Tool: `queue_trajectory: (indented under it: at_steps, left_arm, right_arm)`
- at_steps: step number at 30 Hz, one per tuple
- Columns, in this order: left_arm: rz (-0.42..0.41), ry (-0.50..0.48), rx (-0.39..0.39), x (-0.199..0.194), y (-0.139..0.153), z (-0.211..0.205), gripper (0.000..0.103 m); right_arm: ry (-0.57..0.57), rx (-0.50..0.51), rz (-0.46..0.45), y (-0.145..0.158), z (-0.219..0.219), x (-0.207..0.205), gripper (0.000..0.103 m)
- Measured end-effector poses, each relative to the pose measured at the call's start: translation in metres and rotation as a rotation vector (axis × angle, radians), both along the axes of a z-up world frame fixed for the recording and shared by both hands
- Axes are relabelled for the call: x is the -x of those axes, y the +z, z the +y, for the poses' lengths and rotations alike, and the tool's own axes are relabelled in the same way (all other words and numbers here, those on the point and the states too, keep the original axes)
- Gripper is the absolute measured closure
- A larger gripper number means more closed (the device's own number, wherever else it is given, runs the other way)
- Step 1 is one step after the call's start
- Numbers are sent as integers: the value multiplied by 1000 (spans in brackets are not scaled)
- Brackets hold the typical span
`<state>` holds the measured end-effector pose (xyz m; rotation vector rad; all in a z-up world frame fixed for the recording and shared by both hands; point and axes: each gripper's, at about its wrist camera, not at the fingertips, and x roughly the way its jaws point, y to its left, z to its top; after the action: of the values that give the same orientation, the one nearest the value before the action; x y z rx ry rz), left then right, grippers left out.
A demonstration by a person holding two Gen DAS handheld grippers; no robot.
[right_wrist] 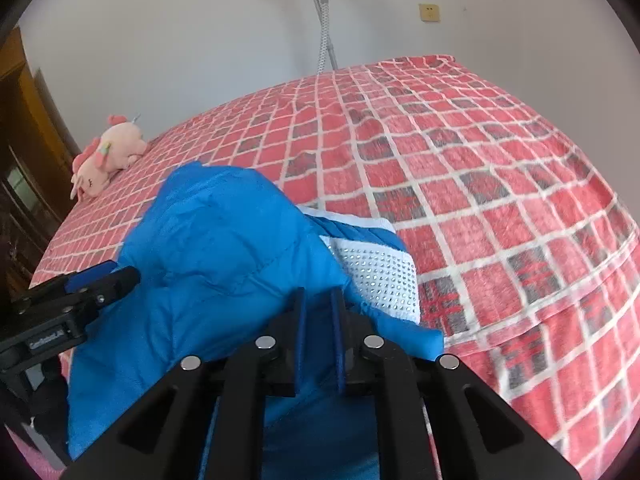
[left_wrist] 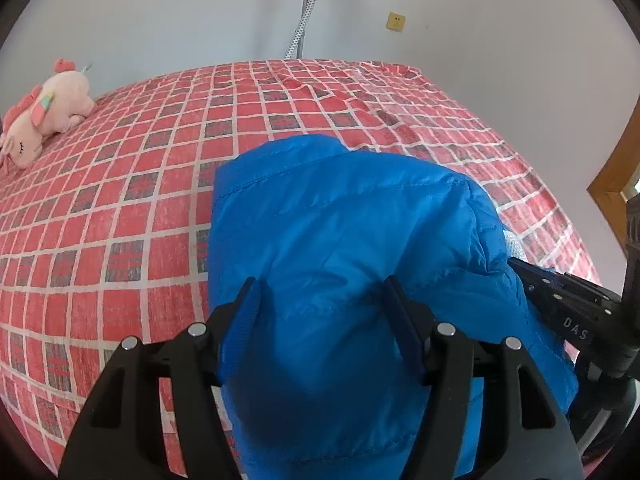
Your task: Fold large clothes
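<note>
Blue and puffy, the jacket (left_wrist: pixel 340 240) lies bunched on the near part of the bed (left_wrist: pixel 120 184), close to the near edge, with its padded shell uppermost and stitched seams running across it. In the right wrist view a patch of white mesh lining (right_wrist: pixel 376 276) shows on its right side, facing the open stretch of red checked bedcover (right_wrist: pixel 500 208). The left gripper (left_wrist: pixel 322 300) stands about half wide, and a thick fold of the jacket fills the space between its two fingers; the fabric bulges against the blue pads, so it appears to be holding that bundle. The right gripper (right_wrist: pixel 318 304) is nearly closed, its jaws narrow, pinching a thin edge of the blue cloth just beside the mesh patch. Each gripper shows at the side of the other's view, both at the same end of the jacket. A pink plush toy (left_wrist: pixel 44 116) lies at the far left edge of the bed, well apart from the jacket. Behind the bed, a grey pole (right_wrist: pixel 324 20) stands against the pale wall.
</note>
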<state>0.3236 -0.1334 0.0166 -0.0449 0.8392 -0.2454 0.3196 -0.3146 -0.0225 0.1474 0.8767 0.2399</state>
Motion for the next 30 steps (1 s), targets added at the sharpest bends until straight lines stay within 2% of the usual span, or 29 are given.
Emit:
queue_trajectory:
  at_steps: [6, 8, 11, 13, 18, 20, 22, 24, 30]
  left_arm:
    - [-4, 15, -29, -2, -5, -5, 40]
    - [-1, 18, -14, -1, -2, -1, 40]
    - [-22, 33, -8, 11, 6, 7, 40]
    - [-32, 28, 12, 25, 12, 14, 40]
    - [-88, 30, -2, 62, 26, 33, 35]
    - [-114, 41, -14, 73, 30, 41, 30]
    - [-141, 48, -25, 84, 33, 47, 25]
    - [-153, 45, -31, 91, 35, 51, 23]
    - [-136, 45, -48, 102, 30, 62, 20]
  right_arm:
    - [-11, 4, -3, -9, 2, -2, 94]
    - [-5, 0, -1, -5, 0, -1, 94]
    - [2, -14, -37, 8, -3, 9, 88]
    - [7, -21, -70, 19, -5, 21, 70]
    - [20, 9, -148, 47, -8, 55, 48]
    - [27, 6, -152, 51, -12, 65, 44]
    - [39, -25, -137, 52, -18, 72, 33]
    - [51, -56, -110, 51, -24, 77, 26]
    - [63, -70, -36, 43, -37, 90, 20]
